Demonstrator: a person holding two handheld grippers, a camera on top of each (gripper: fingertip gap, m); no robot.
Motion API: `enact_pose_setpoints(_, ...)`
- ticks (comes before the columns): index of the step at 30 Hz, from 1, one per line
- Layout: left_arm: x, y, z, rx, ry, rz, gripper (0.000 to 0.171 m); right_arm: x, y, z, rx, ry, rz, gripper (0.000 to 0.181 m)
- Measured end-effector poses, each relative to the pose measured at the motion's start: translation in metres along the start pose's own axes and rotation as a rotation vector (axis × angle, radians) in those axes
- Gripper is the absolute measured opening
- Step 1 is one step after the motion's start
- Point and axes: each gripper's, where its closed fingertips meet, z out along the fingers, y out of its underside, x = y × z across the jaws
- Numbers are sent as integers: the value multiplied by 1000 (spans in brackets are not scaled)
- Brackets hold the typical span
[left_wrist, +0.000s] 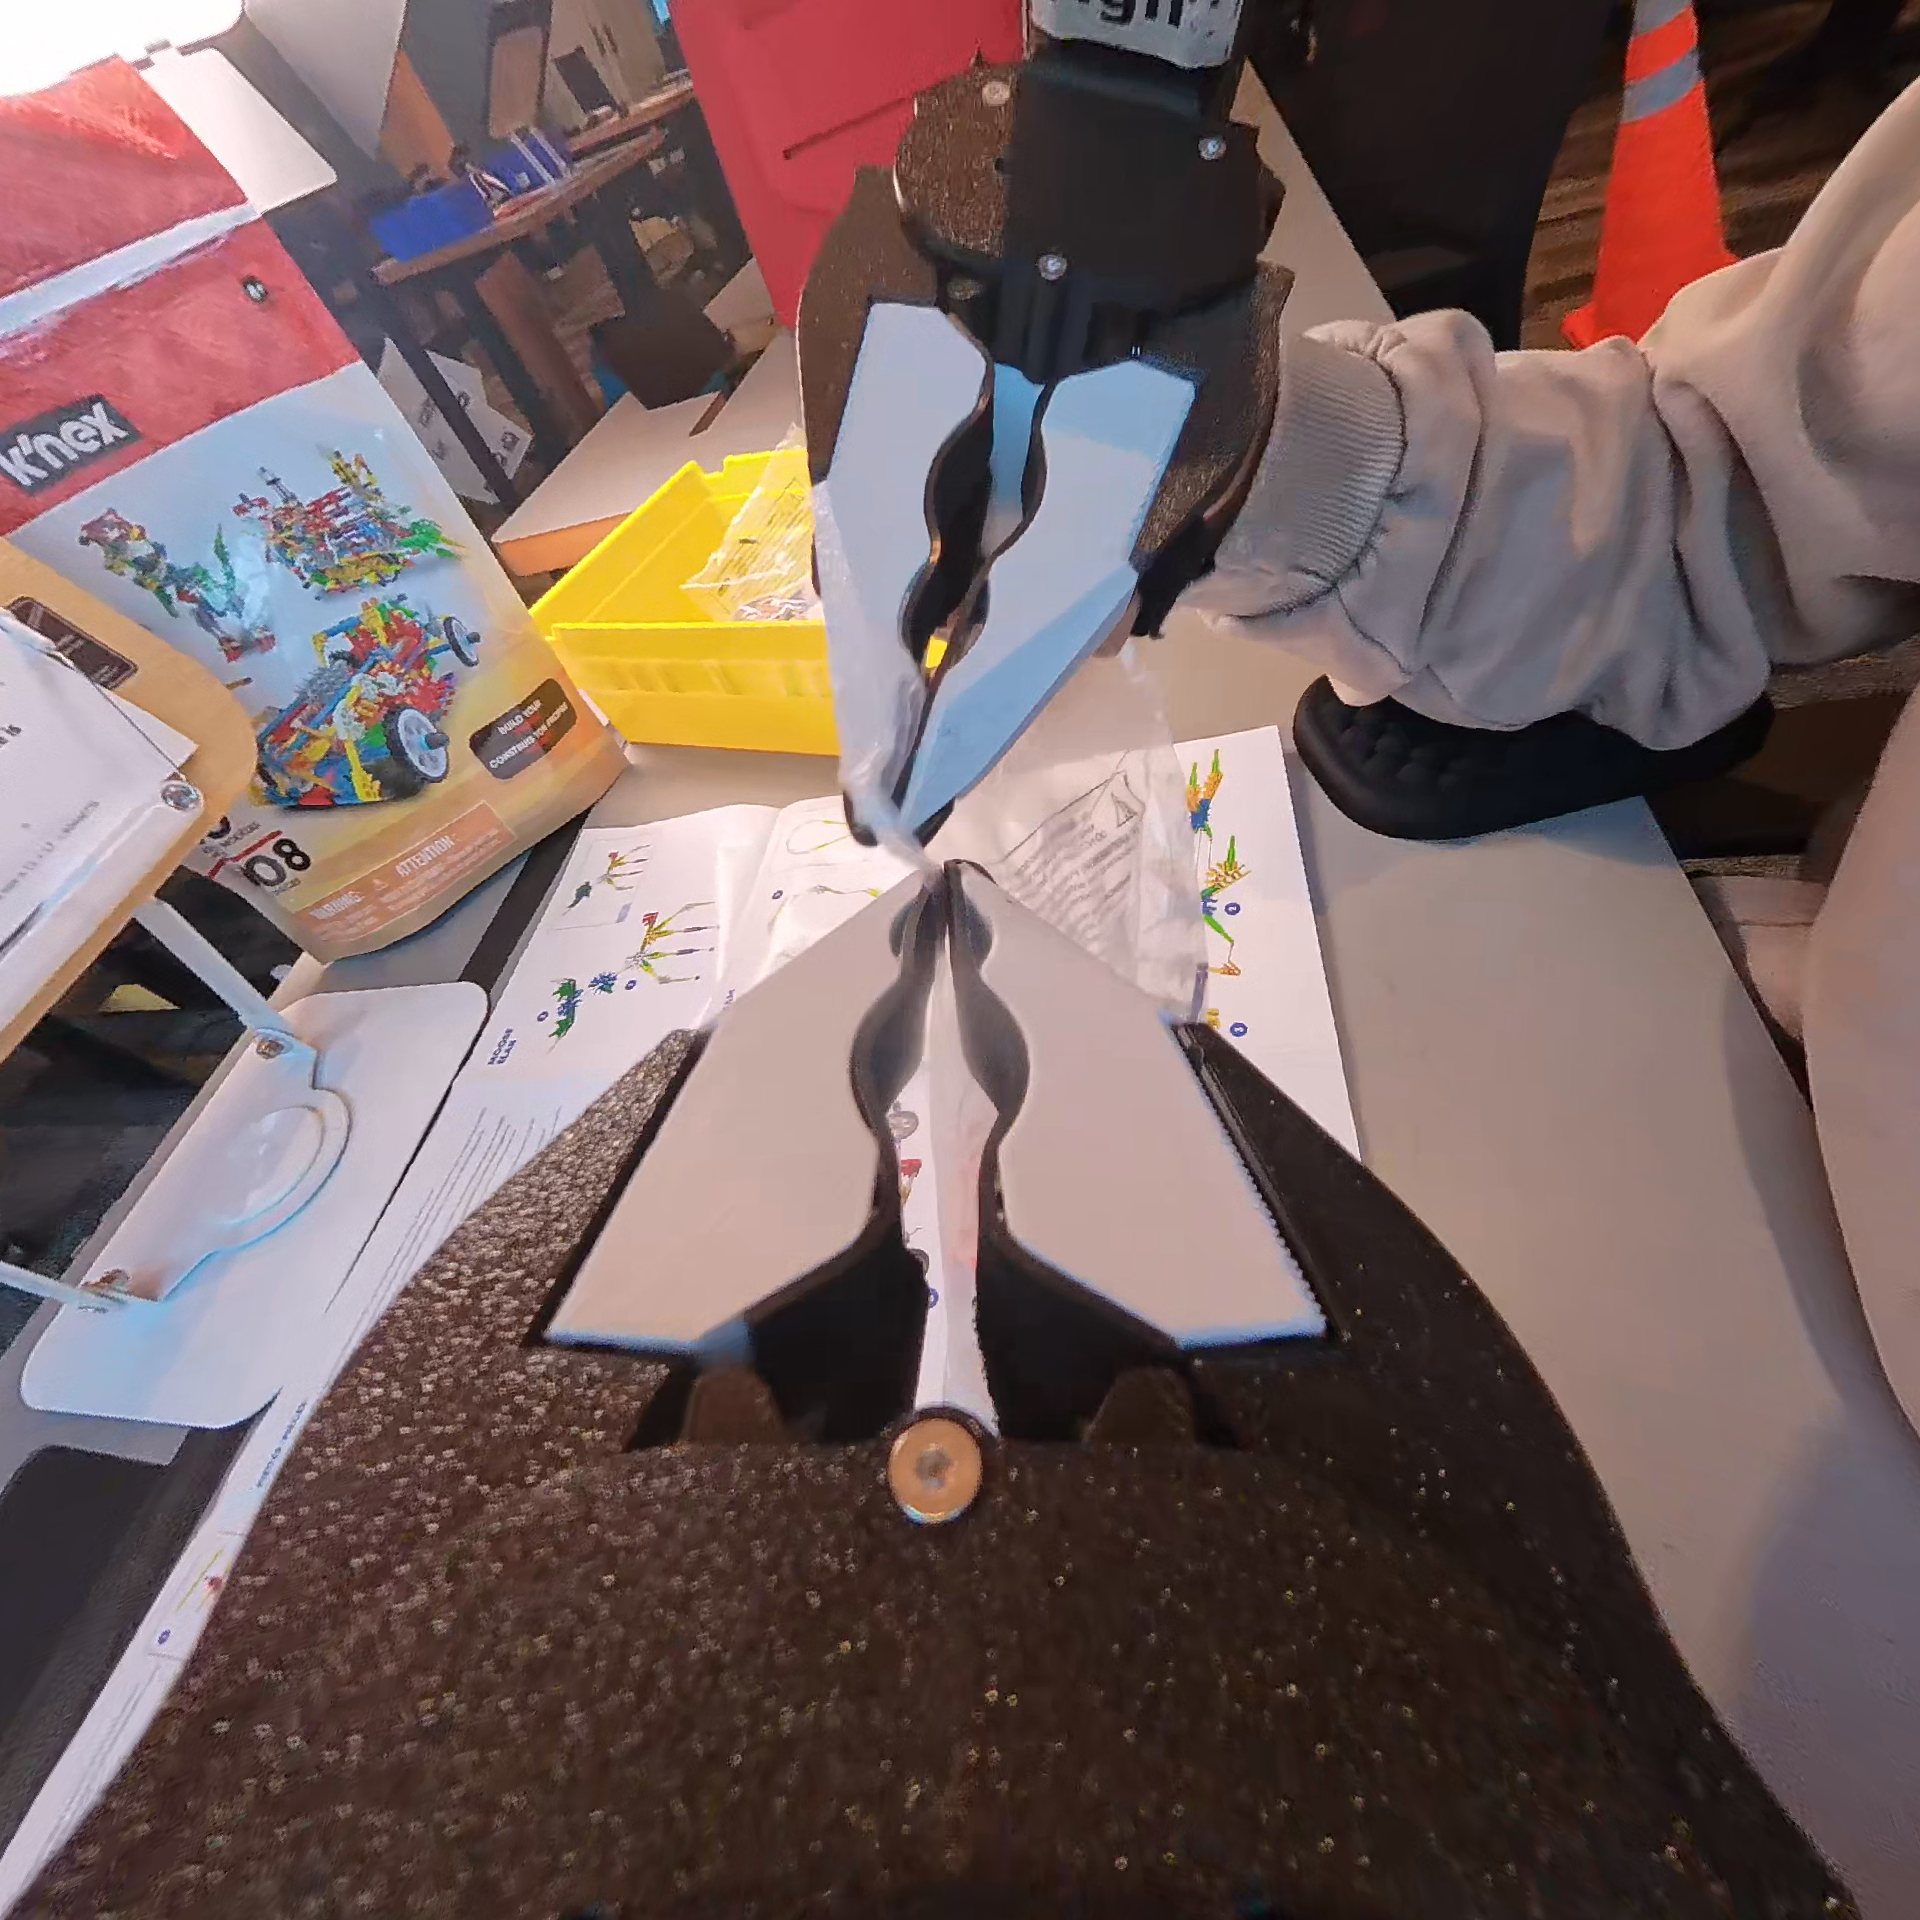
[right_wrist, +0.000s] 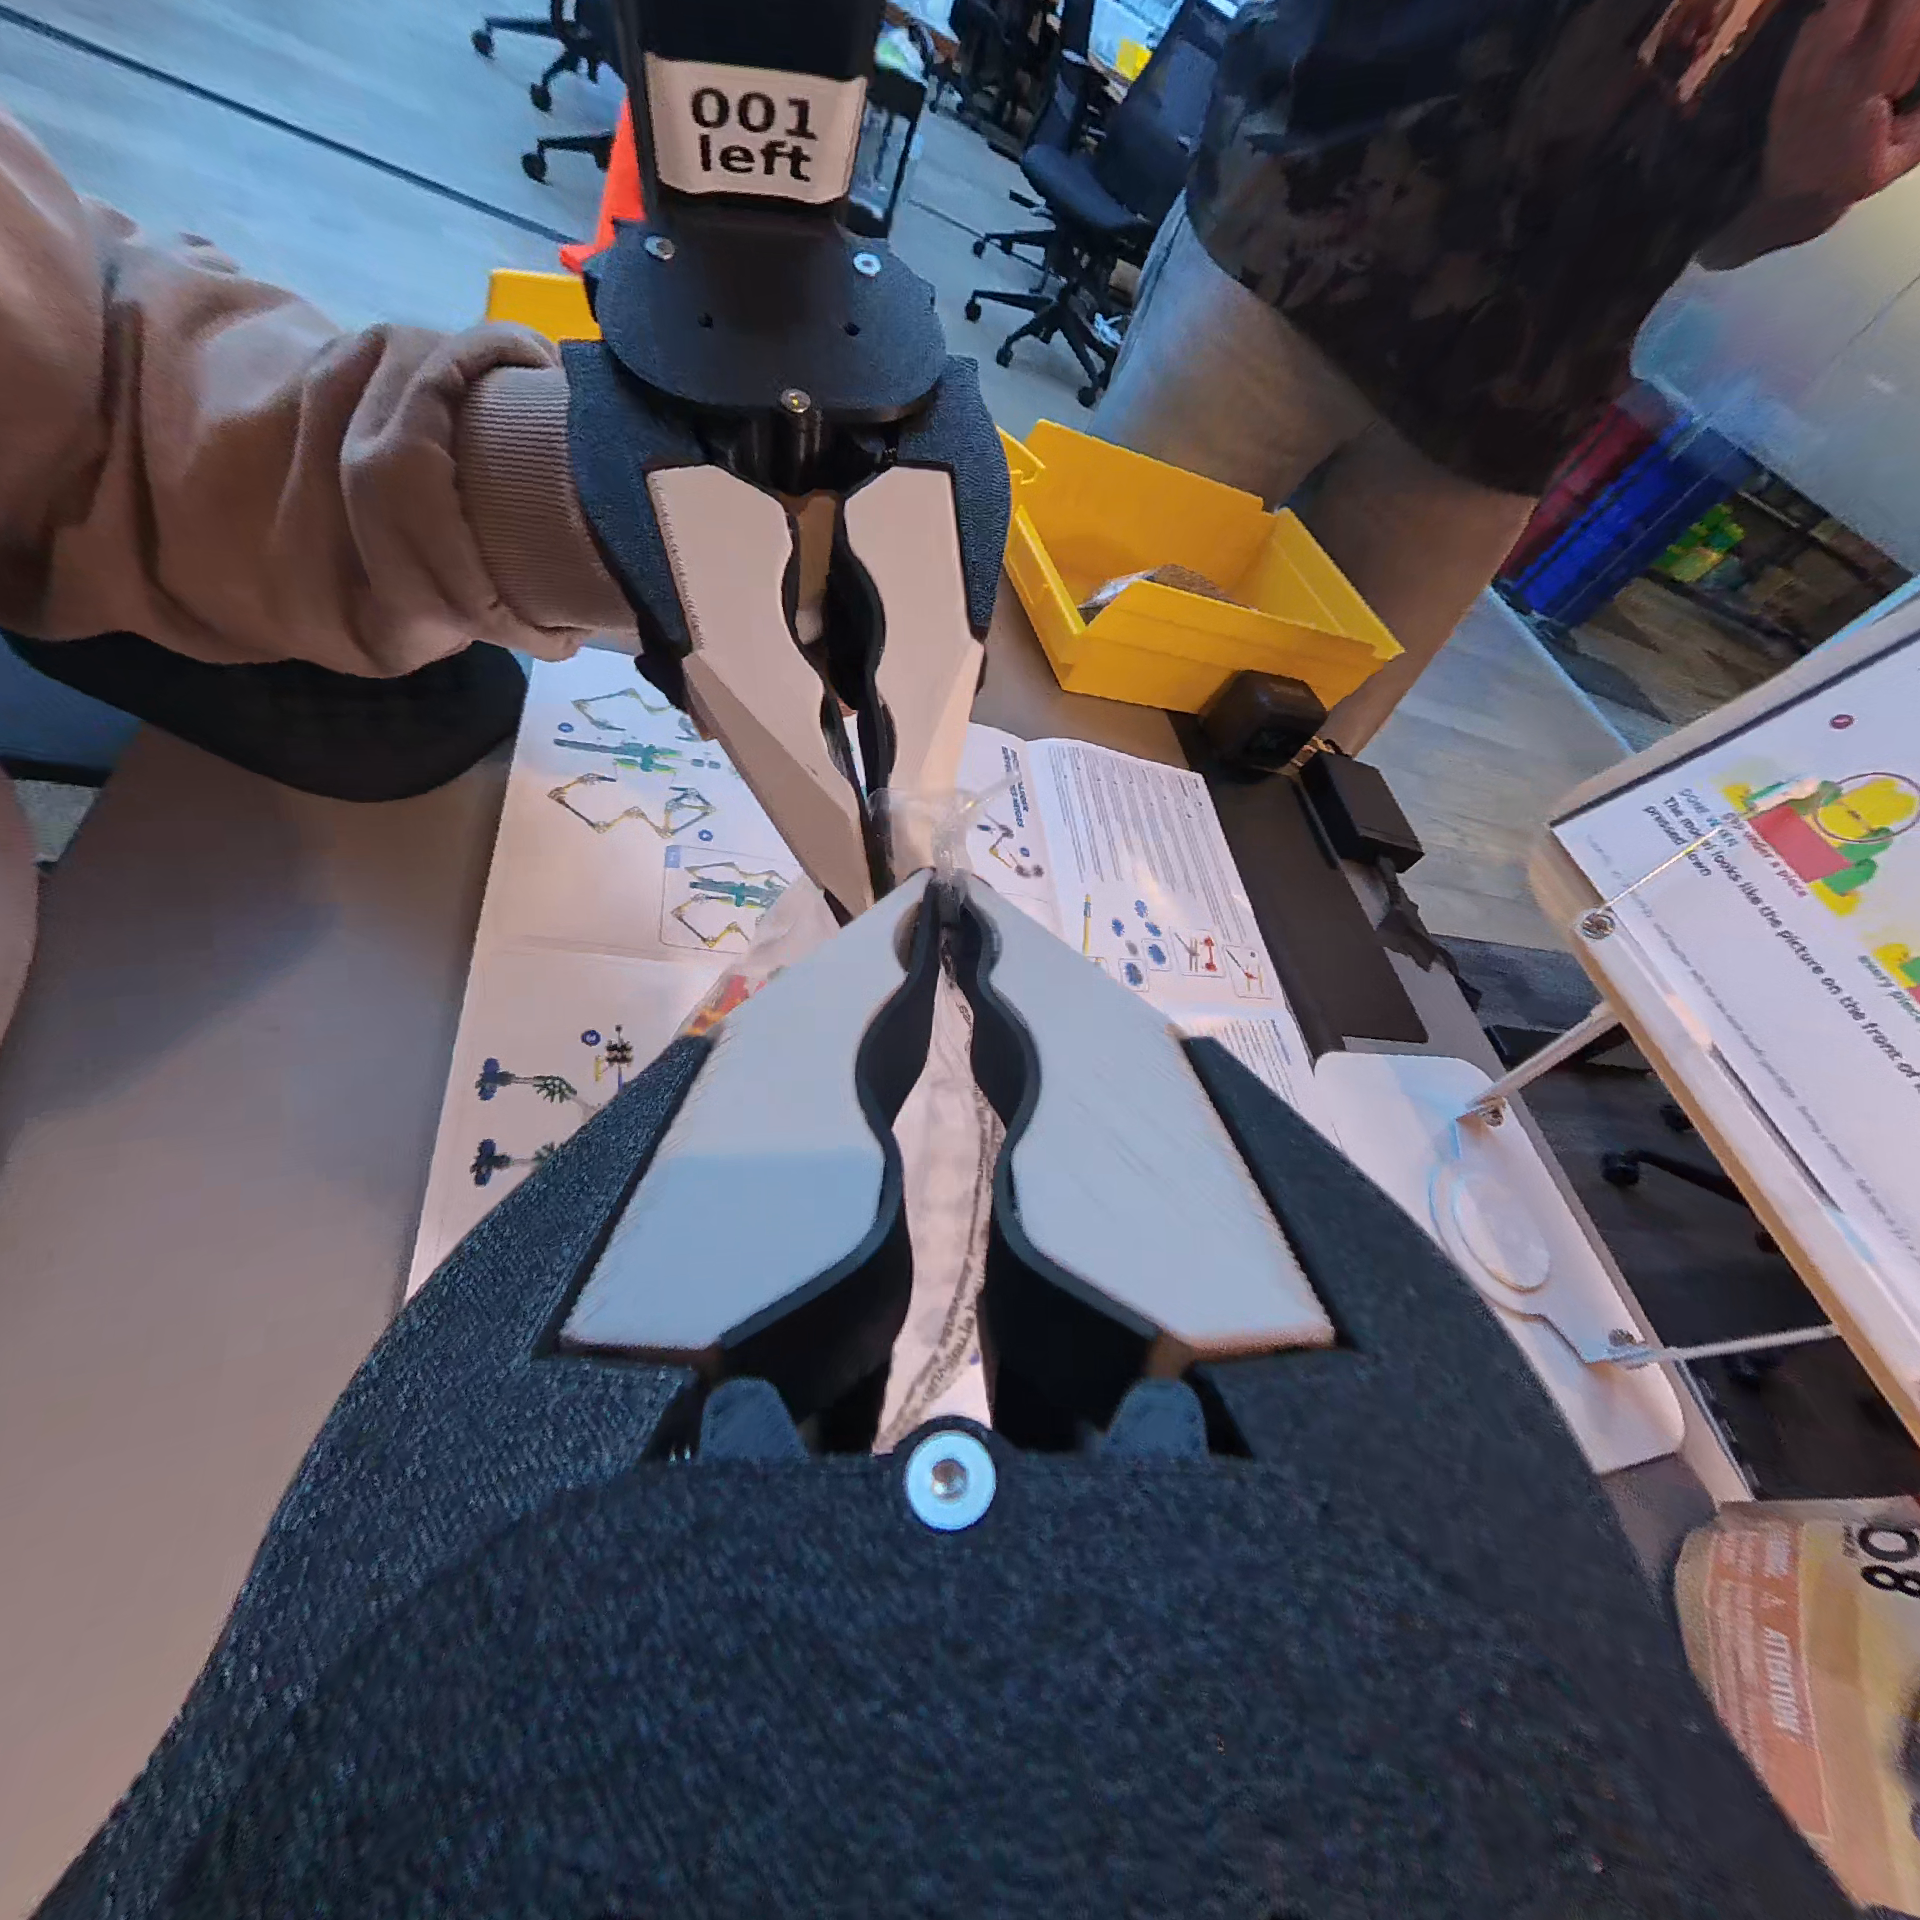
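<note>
Left gripper (left_wrist: 943, 883): jaws closed, pinching a clear plastic bag (left_wrist: 1091, 831) at its bunched edge.
Right gripper (right_wrist: 940, 894): jaws closed on the same bag (right_wrist: 951, 821), tip to tip with the left gripper.
Bag: held in the air between both grippers, above an open instruction sheet (left_wrist: 644, 935) on the table (left_wrist: 1507, 1039).
Behind: yellow bin (left_wrist: 665, 634); toy box (left_wrist: 343, 623) on the left.

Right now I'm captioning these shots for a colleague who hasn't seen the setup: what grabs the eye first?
Two grippers meet tip to tip at centre: the left gripper and right gripper, both shut on one clear plastic bag above the open instruction booklet. Behind sits a yellow bin; a colourful toy box stands left in the left wrist view.
</note>
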Motion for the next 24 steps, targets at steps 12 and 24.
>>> enact_pose_setpoints(12, 9, 6, 5, -67, -23, 129, 0, 9, 10, 26, -78, 198, -109, 0)
enact_pose_setpoints(24, 21, 12, 19, -77, 9, 160, 0, 31, 32, 33, -122, 328, -139, 0)
